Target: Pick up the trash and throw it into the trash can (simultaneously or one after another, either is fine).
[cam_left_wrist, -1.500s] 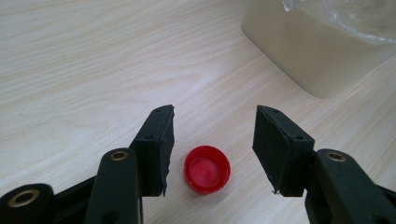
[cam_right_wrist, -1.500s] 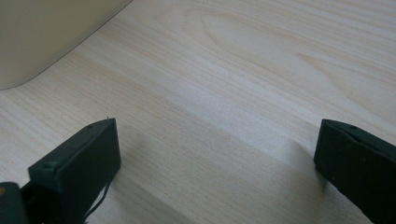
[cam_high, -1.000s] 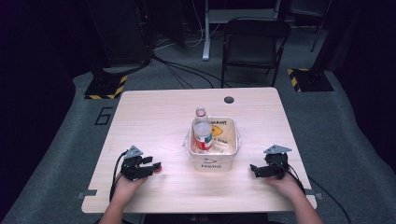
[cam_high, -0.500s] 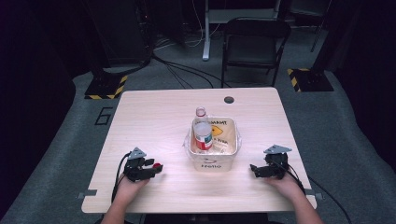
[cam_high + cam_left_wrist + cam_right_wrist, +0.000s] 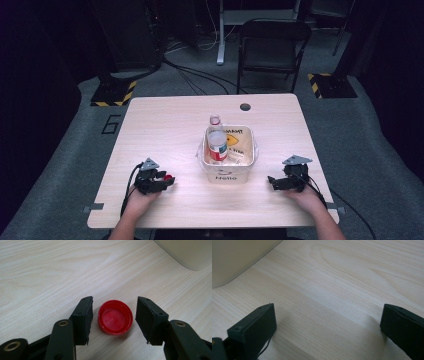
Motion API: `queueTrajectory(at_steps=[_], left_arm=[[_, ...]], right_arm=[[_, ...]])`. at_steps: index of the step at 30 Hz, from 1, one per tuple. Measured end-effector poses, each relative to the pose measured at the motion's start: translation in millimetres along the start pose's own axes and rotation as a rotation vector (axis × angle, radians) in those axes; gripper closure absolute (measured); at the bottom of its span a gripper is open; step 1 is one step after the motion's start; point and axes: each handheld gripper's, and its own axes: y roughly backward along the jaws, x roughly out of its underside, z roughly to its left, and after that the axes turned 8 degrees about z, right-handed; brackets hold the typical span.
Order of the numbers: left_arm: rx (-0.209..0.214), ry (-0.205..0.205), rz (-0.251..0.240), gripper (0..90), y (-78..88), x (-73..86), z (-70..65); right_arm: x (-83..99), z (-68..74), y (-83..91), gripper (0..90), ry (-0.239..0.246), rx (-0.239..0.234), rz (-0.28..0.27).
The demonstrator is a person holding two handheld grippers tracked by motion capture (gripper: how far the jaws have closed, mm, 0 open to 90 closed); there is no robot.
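Note:
A red bottle cap (image 5: 115, 320) lies open side up on the pale wooden table (image 5: 170, 130). It sits between the jaws of my left gripper (image 5: 114, 308), with a gap on each side. Those jaws have just been closing, and the pads do not press on the cap. From above, the left gripper (image 5: 168, 180) rests near the front left edge with the cap (image 5: 169, 177) at its tips. My right gripper (image 5: 271, 183) lies at the front right. Its jaws (image 5: 328, 311) stand wide open over bare wood.
A white bin (image 5: 227, 175) marked "Hello" stands between the two grippers. It holds a red and white can (image 5: 217, 146), yellow packaging and a bottle (image 5: 215, 120) at its far side. The bin's wall (image 5: 190, 252) shows beside each gripper (image 5: 232, 260). A dark chair (image 5: 272, 47) stands beyond the table.
The left gripper has shifted only slightly around the red cap. The right gripper has kept still.

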Motion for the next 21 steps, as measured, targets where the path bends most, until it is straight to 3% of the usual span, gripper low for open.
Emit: queueTrajectory(at_steps=[7,21], left_arm=[[-0.007,-0.007,0.007,57.1,1.0,0.1,0.0],[0.001,-0.027,0.000,58.1,7.6,-4.1,-3.2]], right_arm=[[0.0,0.0,0.0,0.0,0.000,0.000,0.000],[0.0,0.0,0.0,0.0,0.001,0.000,0.001]])
